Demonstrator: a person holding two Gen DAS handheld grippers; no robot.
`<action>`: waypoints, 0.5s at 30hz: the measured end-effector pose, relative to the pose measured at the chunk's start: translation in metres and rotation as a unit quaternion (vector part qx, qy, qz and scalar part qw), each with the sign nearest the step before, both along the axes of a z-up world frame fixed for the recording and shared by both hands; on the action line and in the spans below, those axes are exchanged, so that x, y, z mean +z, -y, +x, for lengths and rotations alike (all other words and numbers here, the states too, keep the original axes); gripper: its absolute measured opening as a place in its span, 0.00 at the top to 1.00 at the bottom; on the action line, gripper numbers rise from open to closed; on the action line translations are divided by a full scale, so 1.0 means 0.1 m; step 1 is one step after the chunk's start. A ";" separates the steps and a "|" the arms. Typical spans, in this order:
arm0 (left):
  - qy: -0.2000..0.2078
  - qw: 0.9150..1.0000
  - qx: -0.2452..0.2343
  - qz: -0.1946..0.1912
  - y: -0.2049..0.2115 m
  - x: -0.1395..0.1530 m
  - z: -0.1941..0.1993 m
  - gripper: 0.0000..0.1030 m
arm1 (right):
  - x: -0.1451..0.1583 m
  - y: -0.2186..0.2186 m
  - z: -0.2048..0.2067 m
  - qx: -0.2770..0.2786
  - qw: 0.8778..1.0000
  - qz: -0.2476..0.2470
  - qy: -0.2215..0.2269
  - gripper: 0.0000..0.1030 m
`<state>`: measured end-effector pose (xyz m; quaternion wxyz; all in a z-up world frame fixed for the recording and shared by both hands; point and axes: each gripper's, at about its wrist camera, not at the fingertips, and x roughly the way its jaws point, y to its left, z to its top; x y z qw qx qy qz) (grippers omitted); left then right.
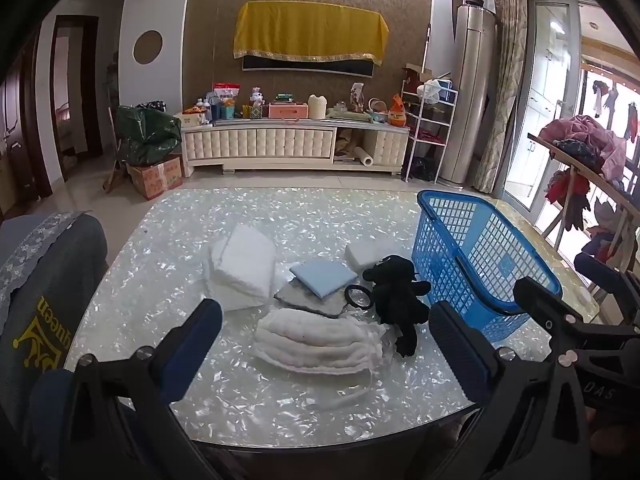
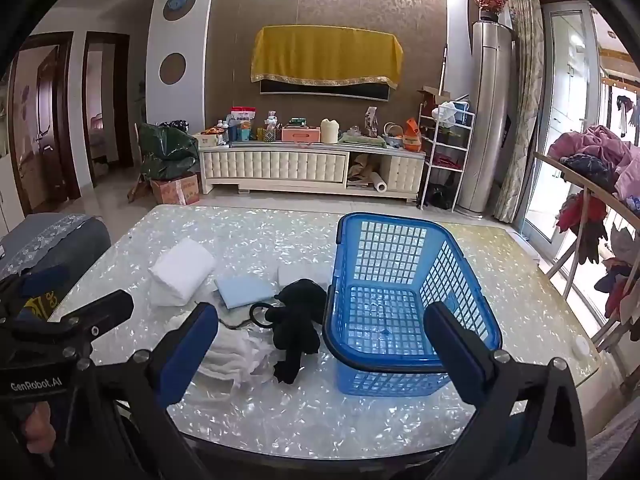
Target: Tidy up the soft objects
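Soft things lie in a cluster on the pearly table: a white padded cloth nearest me, a black plush toy with a ring, a light blue folded cloth on a grey one, a white folded stack and a white block. An empty blue basket stands to their right. My left gripper hovers open over the near edge, in front of the white padded cloth. My right gripper hangs open before the basket and the black plush toy. Nothing is between either pair of fingers.
A chair back with grey embroidered cover stands at the table's left. A wooden rack piled with clothes is at the right. A small white disc lies near the table's right edge. Beyond is a TV cabinet.
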<state>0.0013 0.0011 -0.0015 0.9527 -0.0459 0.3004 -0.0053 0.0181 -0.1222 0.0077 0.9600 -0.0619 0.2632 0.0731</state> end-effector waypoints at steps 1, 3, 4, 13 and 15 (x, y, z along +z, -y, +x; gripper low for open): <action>-0.001 1.000 0.000 0.000 0.00 -0.01 0.00 0.00 | -0.01 0.00 0.00 0.000 1.000 -0.001 0.000 0.00; -0.002 1.000 -0.001 -0.001 0.01 -0.01 0.00 0.00 | 0.00 0.00 0.00 -0.001 1.000 -0.001 -0.002 0.00; -0.002 1.000 -0.001 -0.002 0.01 -0.01 0.01 0.00 | 0.00 0.00 0.00 -0.001 1.000 -0.002 -0.003 0.00; -0.008 1.000 -0.004 -0.004 0.01 -0.03 0.01 0.00 | -0.03 0.01 -0.01 -0.004 1.000 -0.004 -0.006 0.00; -0.008 1.000 -0.004 -0.004 0.01 -0.03 0.01 0.00 | -0.02 0.01 0.00 -0.004 1.000 -0.005 -0.007 0.00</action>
